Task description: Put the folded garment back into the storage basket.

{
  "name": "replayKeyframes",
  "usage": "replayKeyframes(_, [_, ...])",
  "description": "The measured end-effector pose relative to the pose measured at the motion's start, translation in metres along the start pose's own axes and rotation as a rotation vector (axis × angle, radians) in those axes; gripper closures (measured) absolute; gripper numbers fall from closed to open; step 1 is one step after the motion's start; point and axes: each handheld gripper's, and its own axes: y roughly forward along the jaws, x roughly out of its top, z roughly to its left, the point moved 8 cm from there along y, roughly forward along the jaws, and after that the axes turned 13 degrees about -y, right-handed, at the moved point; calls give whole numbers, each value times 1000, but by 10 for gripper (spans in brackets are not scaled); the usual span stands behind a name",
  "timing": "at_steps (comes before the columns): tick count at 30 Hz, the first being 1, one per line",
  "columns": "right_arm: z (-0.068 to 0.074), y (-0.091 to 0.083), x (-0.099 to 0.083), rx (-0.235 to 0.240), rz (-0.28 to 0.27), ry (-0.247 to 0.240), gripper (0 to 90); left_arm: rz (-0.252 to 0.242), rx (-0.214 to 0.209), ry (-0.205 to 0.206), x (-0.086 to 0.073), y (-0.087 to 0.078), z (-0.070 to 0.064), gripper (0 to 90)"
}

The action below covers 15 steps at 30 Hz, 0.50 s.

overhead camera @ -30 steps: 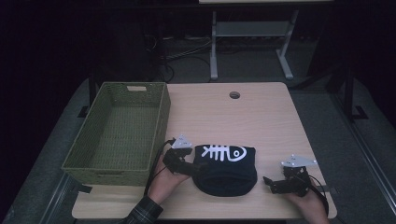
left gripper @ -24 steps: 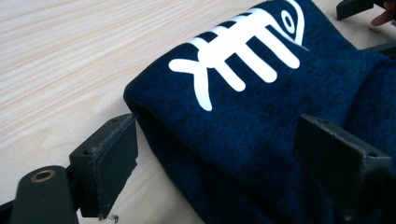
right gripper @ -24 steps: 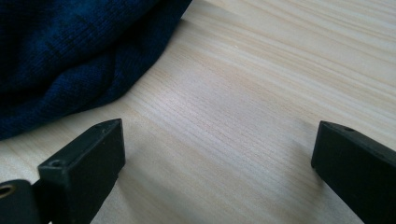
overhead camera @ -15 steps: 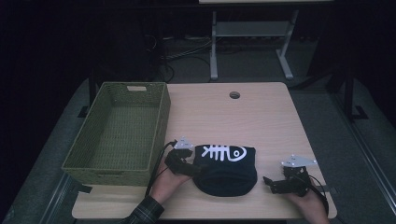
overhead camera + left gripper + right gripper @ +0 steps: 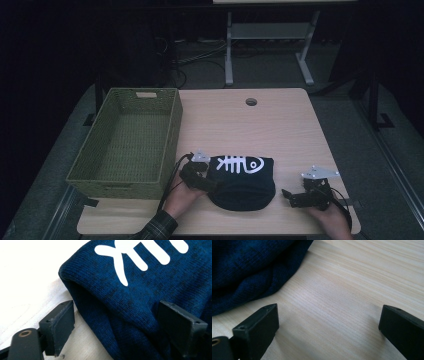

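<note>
A dark blue knitted hat (image 5: 242, 182) with a white fish-bone print lies flat near the table's front edge. My left gripper (image 5: 207, 184) rests at the hat's left edge. Seen from the left gripper view, its jaws stand wide apart around a fold of the hat (image 5: 130, 305), one jaw on the wood and the other on the cloth. On bare wood a little right of the hat, my right gripper (image 5: 289, 195) is open. The right gripper view has the hat (image 5: 249, 270) at upper left, beyond the spread jaws.
A green woven basket (image 5: 131, 142) stands on the left part of the table (image 5: 260, 130), empty. A cable hole (image 5: 251, 102) lies near the table's far edge. Beyond the table are a dark floor, cables and a metal stand (image 5: 265, 35).
The left gripper has edged slightly right onto the hat's left edge. The right gripper has stayed in place.
</note>
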Motion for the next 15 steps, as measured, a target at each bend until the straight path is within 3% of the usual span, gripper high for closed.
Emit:
replayKeyframes(5, [0,0,0,0,0,1,26,1,-16,17,0,0,-3,312])
replayKeyframes(15, [0,0,0,-1,0,2,26,40,-101,-3,0,1,-9,619])
